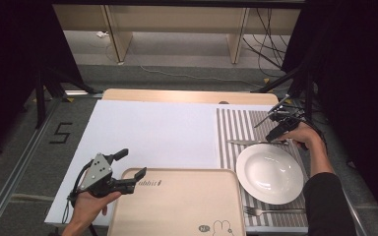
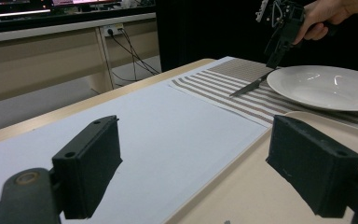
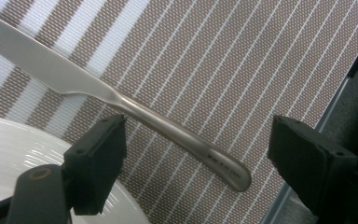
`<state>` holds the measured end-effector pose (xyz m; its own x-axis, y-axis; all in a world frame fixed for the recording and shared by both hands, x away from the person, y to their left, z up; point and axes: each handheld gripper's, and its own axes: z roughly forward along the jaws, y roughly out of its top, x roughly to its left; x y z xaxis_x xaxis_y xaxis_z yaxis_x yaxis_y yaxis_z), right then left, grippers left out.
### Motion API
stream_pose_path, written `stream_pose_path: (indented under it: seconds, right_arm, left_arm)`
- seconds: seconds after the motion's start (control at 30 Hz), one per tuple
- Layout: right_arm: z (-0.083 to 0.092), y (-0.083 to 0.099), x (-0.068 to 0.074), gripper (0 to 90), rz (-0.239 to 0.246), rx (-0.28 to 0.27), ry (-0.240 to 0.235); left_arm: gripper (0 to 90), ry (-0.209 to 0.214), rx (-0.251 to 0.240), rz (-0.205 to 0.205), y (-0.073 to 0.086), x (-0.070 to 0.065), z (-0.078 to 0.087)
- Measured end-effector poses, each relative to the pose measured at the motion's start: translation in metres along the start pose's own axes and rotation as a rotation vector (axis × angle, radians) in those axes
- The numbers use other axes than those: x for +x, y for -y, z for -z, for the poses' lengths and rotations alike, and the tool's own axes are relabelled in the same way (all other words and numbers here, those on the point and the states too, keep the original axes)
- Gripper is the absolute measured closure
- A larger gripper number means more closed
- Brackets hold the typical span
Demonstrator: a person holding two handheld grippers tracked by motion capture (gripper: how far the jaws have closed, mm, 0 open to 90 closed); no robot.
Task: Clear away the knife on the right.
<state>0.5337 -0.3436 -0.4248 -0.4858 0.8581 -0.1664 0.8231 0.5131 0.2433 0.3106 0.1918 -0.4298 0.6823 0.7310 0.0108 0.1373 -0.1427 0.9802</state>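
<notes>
A steel table knife (image 3: 168, 128) lies on the striped placemat (image 3: 242, 60), just beyond the white plate (image 3: 9, 154). My right gripper (image 3: 196, 163) hovers open over the knife's handle, one jaw on each side, not touching it. In the high view the right gripper (image 1: 278, 133) sits at the far right, above the knife (image 1: 253, 142) and the plate (image 1: 269, 173). My left gripper (image 1: 129, 166) is open and empty at the near left, over the far-left corner of the beige tray (image 1: 177, 201).
A fork (image 1: 270, 211) lies on the placemat (image 1: 231, 128) at the near side of the plate. A white board (image 1: 152, 132) covers the table's middle and left. In the left gripper view the tray (image 2: 261, 186) lies under the jaws, the plate (image 2: 326, 86) beyond.
</notes>
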Motion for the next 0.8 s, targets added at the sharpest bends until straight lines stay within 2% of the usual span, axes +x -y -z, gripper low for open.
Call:
stream_pose_path:
  seconds: [0.13, 0.17, 0.43, 0.6, 0.67, 0.8]
  right_arm:
    - [-0.003, 0.001, -0.001, 20.7, -0.003, 0.003, 0.009]
    - [-0.003, 0.001, -0.002, 20.7, 0.0, 0.023, 0.011]
    - [-0.008, 0.001, -0.003, 21.0, 0.002, 0.023, 0.018]
    - [-0.01, 0.001, -0.002, 21.2, -0.004, 0.069, 0.013]
    - [-0.011, 0.001, -0.003, 21.5, 0.018, 0.059, 0.018]
    - [-0.014, 0.001, -0.003, 21.7, 0.016, 0.063, 0.026]
  left_arm:
    - [16.4, -0.001, 0.0, -0.001, 0.0, 0.0, 0.0]
    - [16.4, -0.002, 0.0, 0.0, 0.0, 0.0, 0.0]
    - [16.4, -0.006, 0.003, 0.012, 0.0, 0.001, 0.001]
    - [16.4, -0.004, -0.002, 0.02, 0.0, 0.001, 0.001]
    - [16.4, -0.005, -0.002, 0.025, 0.0, 0.002, 0.002]
    - [16.6, -0.009, -0.002, 0.024, 0.0, 0.002, 0.002]
